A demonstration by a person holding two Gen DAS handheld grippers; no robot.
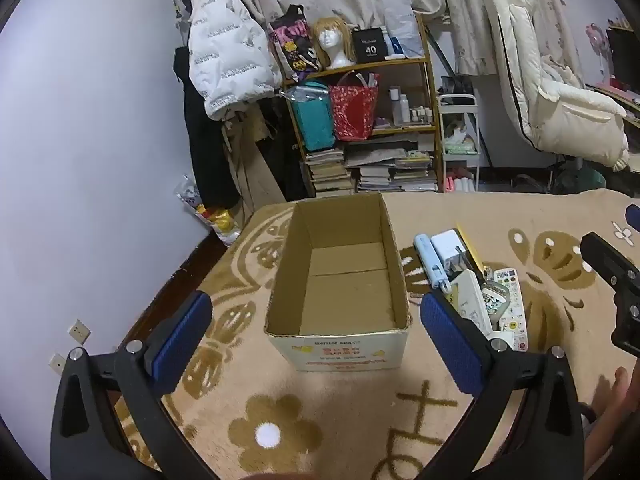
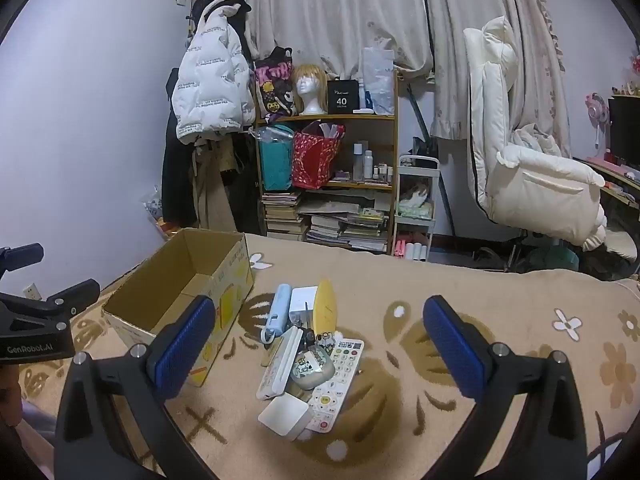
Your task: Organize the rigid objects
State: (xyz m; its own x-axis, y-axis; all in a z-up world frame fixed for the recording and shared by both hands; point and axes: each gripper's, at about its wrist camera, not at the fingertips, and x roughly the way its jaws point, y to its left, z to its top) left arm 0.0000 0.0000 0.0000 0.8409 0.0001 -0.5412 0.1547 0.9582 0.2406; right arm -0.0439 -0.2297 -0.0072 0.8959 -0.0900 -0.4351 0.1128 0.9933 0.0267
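Beige blanket (image 2: 400, 280) with brown flower print covers the work surface. Cardboard box (image 1: 340, 276) sits open-topped and empty on it, left of the item pile, near but not touching.

Left gripper (image 1: 316, 344): fingers spread wide, nothing between the pads, hovering over the blanket with the near end of the box framed between them. Right gripper (image 2: 318, 348): also spread wide, nothing pinched, hovering with the pile framed between its fingers.

Pile is one loose cluster on the blanket, items overlapping:
- white remote (image 2: 338, 380) with coloured buttons, right side of the pile
- slim white case (image 2: 280, 364) lying lengthwise, left side
- light blue stick-shaped device (image 2: 278, 312) with a wrist loop, far-left end, nearest the box
- yellow oval item (image 2: 325, 308) propped at the far end
- white charger block (image 2: 302, 302) between the blue device and the yellow item
- white square pad (image 2: 285, 412) at the near end
- small rounded pouch (image 2: 314, 366) with a cartoon print, middle of the pile; could be an earbud case, too small to tell
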